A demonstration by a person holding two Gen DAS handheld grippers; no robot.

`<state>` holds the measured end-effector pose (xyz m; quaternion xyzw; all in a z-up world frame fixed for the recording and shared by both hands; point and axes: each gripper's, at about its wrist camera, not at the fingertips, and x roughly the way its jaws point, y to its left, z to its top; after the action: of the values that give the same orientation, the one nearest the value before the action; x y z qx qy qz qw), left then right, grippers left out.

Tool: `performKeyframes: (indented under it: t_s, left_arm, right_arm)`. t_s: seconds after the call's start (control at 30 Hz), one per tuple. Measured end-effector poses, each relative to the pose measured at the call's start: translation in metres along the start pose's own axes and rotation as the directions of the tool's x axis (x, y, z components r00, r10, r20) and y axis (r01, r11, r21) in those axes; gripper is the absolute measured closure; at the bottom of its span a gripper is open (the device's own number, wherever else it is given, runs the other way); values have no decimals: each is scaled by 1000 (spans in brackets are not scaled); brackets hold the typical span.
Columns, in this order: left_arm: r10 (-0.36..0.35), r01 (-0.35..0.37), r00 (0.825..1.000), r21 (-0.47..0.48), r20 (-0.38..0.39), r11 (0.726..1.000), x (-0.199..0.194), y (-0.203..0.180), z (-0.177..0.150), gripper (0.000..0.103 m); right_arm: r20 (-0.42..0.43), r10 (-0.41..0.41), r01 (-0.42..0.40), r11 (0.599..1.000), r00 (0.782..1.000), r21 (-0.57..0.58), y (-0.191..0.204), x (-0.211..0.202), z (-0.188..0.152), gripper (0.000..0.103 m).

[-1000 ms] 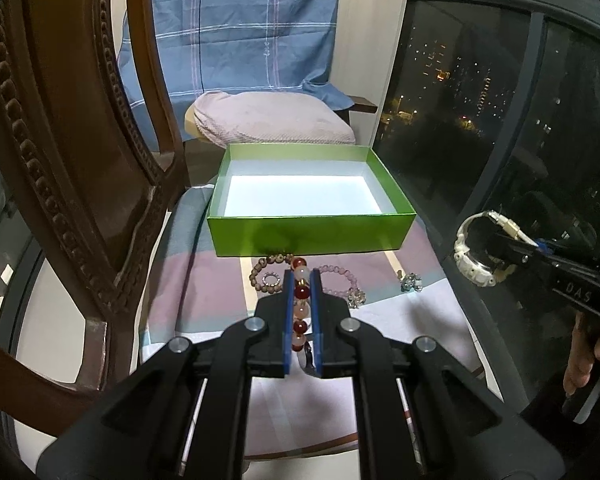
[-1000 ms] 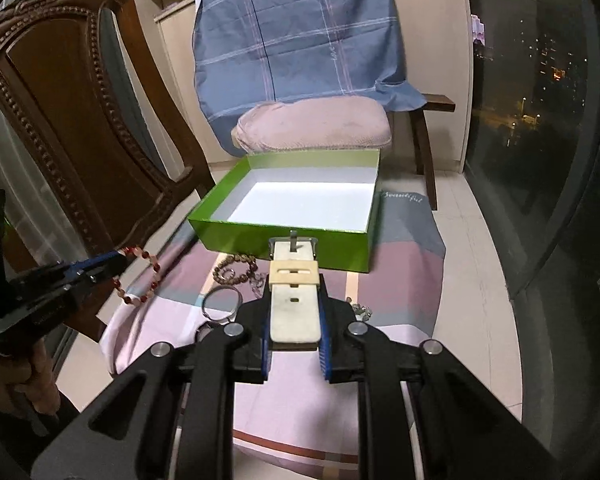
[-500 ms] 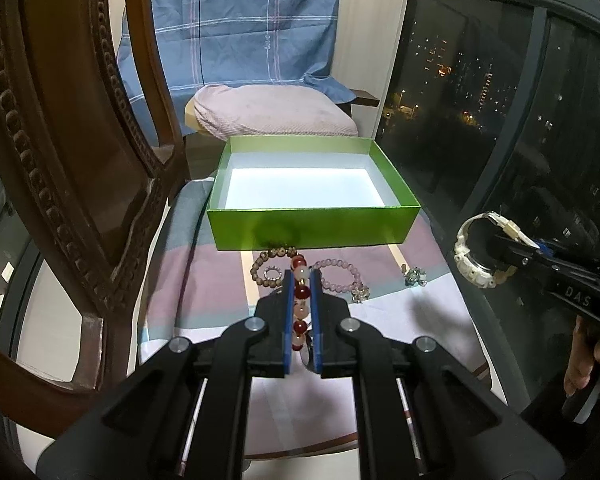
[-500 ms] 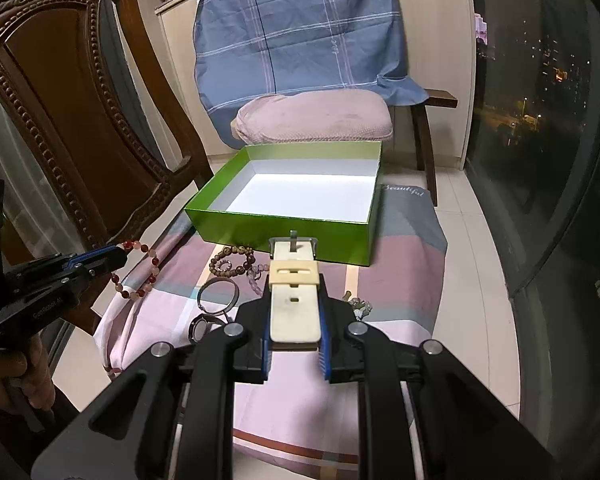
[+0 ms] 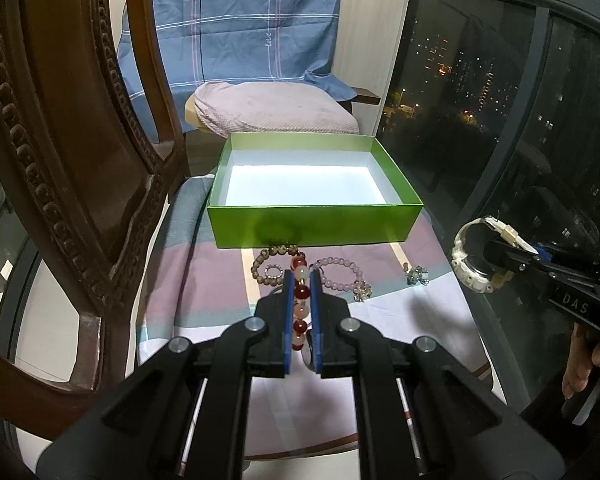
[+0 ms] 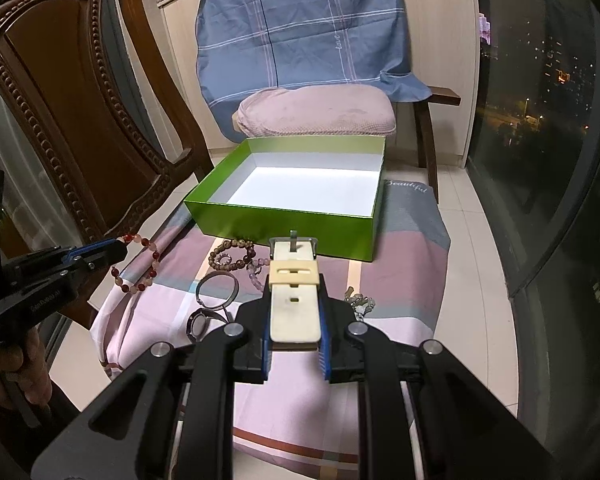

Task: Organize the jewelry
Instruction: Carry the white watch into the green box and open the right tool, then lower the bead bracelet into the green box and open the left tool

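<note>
My left gripper [image 5: 301, 280] is shut on a red and pale bead bracelet [image 5: 300, 308], held above the cloth; from the right wrist view that bracelet [image 6: 138, 260] dangles off the left gripper [image 6: 120, 250]. The right gripper [image 6: 294, 284] is shut on a cream watch strap [image 6: 295, 300]; the white watch [image 5: 474, 256] hangs from it at the right of the left wrist view. An open green box [image 5: 314, 224] with a white, empty inside stands behind both. On the cloth lie a brown bead bracelet [image 5: 274, 258], a pink bead bracelet [image 5: 340, 272] and a small charm [image 5: 416, 276].
A carved wooden chair back [image 5: 80, 160] rises close on the left. A silver bangle [image 6: 216, 290] and a ring-like piece [image 6: 200, 324] lie on the striped cloth [image 6: 400, 264]. Behind the box sit a pink cushion [image 6: 316, 112] and a blue checked sheet [image 6: 300, 20]. Dark window glass [image 5: 500, 100] on the right.
Both views have drifted slightly, so the box and jewelry sit a little differently in frame. Both grips are unchanged.
</note>
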<state>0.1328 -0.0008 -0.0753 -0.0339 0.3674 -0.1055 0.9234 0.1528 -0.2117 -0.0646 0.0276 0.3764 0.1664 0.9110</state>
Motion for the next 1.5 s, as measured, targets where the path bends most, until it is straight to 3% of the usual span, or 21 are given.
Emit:
performKeyframes:
  t_s: [0.6, 0.77, 0.93, 0.97, 1.0, 1.07, 1.17, 1.23, 1.3, 1.37, 1.5]
  left_arm:
    - [-6, 6, 1000, -9, 0, 1000, 4, 1, 3, 95]
    - [-12, 12, 1000, -15, 5, 1000, 4, 3, 9, 95]
    - [-13, 13, 1000, -28, -6, 1000, 9, 5, 12, 95]
    - [-11, 11, 1000, -30, -10, 999, 10, 6, 12, 95]
    - [-9, 8, 1000, -35, -15, 999, 12, 7, 13, 95]
    - [-8, 7, 1000, -39, -20, 999, 14, 9, 13, 95]
    - [-5, 4, 1000, -40, -25, 999, 15, 13, 11, 95]
    - [-4, 3, 1000, -40, -29, 999, 16, 16, 10, 95]
    - [0, -1, 999, -43, -34, 999, 17, 19, 8, 95]
    - [2, -4, 999, -47, -43, 999, 19, 20, 7, 95]
    - [-3, 0, 998, -47, -59, 999, 27, 18, 5, 95]
  right_arm:
    - [-26, -19, 19, 1000, 1000, 8, -2, 20, -3, 85]
    - [-22, -48, 48, 999, 999, 24, -7, 48, 30, 85]
    - [13, -130, 130, 990, 991, 49, -17, 102, 91, 84]
    - [14, -131, 130, 990, 991, 49, -20, 112, 98, 76]
    - [3, -137, 137, 989, 991, 52, -24, 124, 105, 56]
    - [2, -204, 204, 975, 979, 84, -31, 127, 109, 47]
    - [111, -192, 175, 974, 975, 146, -37, 82, 97, 28]
    - [196, -180, 155, 978, 964, 137, -34, 33, 77, 19]
    - [268, -183, 155, 981, 946, 120, -31, -4, 52, 3]
    - [301, -213, 182, 975, 929, 131, -29, -25, 28, 3]
    - [159, -191, 180, 980, 969, 84, -21, -12, 0, 3]
